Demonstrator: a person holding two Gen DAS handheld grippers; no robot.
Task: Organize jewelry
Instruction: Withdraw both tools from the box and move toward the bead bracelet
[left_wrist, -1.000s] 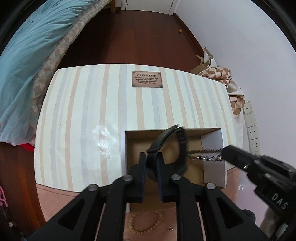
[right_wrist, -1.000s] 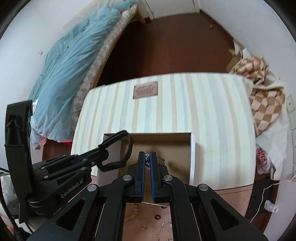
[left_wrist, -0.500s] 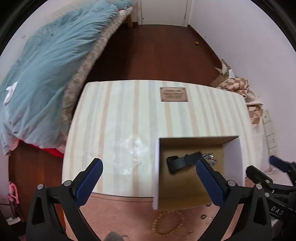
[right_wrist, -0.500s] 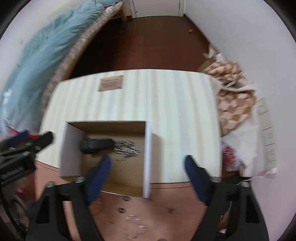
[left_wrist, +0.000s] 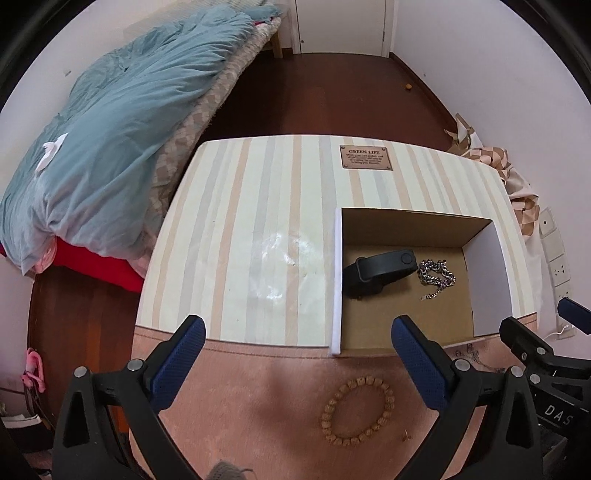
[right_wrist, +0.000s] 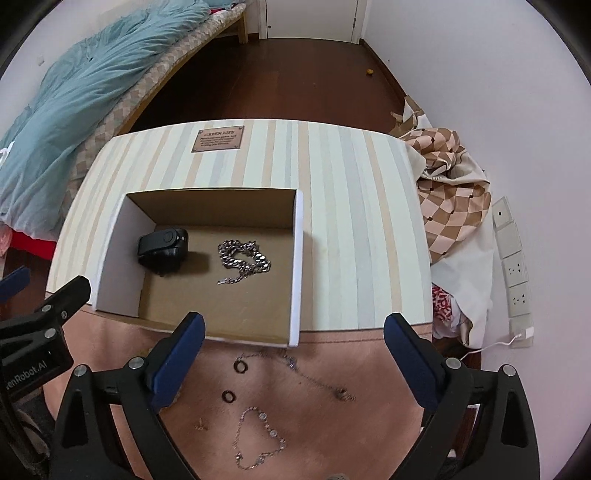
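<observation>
Nearest, the left claw (left_wrist: 297, 349) and the right claw (right_wrist: 293, 345) both hang with fingers wide apart, gripping nothing, above the pink cloth (left_wrist: 280, 406). On that cloth lie a wooden bead bracelet (left_wrist: 357, 410), two dark rings (right_wrist: 240, 366) and thin chains (right_wrist: 258, 435). Beyond, on the striped bench (left_wrist: 251, 221), the open cardboard box (right_wrist: 299, 266) holds a black wristband (right_wrist: 162, 245) and, just beside it, a silver chain (right_wrist: 243, 258).

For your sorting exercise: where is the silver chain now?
In both views the silver chain lies on the floor of the open box, just right of the black band and apart from it.
</observation>
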